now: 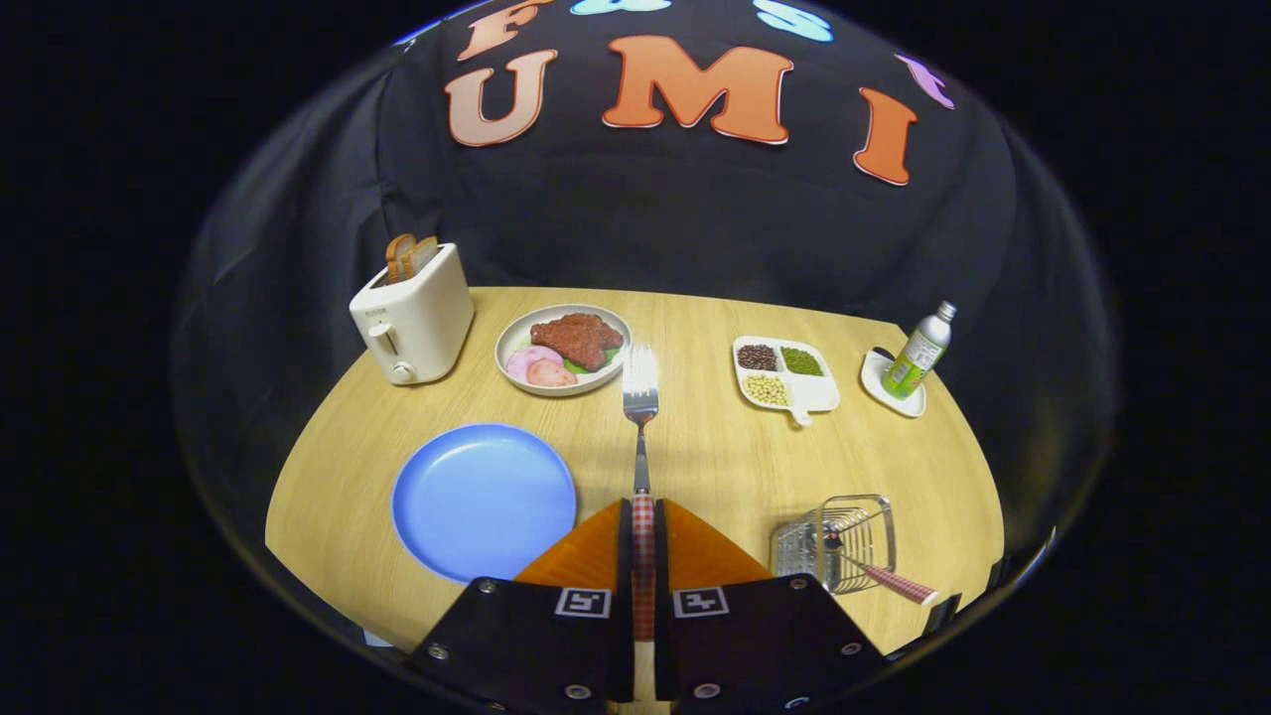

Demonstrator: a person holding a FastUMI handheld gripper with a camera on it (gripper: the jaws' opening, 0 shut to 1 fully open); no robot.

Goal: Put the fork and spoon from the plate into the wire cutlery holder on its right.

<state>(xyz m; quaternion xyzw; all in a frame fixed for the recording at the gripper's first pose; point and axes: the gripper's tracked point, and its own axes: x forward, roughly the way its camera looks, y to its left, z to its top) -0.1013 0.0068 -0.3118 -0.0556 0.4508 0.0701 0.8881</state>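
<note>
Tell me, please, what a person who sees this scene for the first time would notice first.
The eye goes first to the silver metal fork with a red checked handle, clamped between the gripper's fingers and pointing ahead over the light wooden table. Left of the fingers lies a round blue plate. To their right stands the wire cutlery holder, with a red-checked-handled utensil already in it.
</note>
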